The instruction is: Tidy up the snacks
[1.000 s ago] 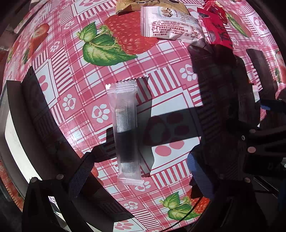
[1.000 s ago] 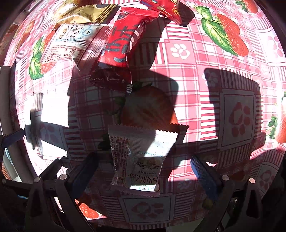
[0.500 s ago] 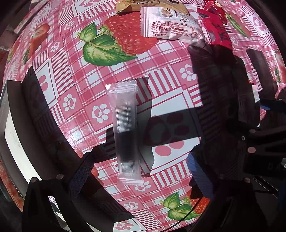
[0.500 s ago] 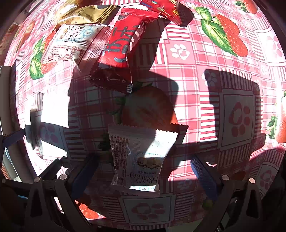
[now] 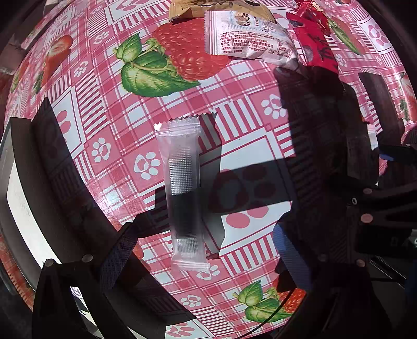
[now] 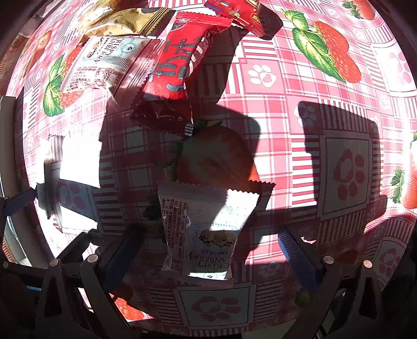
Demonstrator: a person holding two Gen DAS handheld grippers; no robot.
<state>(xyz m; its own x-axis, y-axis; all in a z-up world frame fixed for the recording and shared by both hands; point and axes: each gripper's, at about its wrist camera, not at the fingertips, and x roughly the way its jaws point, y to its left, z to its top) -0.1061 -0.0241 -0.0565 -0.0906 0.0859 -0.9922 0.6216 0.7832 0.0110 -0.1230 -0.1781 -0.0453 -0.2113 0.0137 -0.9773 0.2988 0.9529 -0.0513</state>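
Note:
A clear wrapper with a dark bar [image 5: 183,198] lies on the pink strawberry tablecloth [image 5: 146,109], lengthwise between the fingers of my left gripper [image 5: 200,247], which is open around its near end. In the right wrist view a white cranberry-crisp packet [image 6: 206,229] lies between the spread fingers of my right gripper [image 6: 208,250], also open. Farther off lie a second white packet [image 6: 104,65], a red packet [image 6: 179,60], a gold packet [image 6: 125,20] and a small red pack [image 6: 234,13]. The same white packet [image 5: 247,39] and red packet [image 5: 318,49] appear at the top of the left view.
A grey-rimmed white tray or box [image 5: 18,187] stands at the left edge of the left view, and its edge [image 6: 7,146] shows at the far left of the right view. Hard shadows of the grippers fall across the cloth. The other gripper's dark body [image 5: 378,208] fills the left view's right side.

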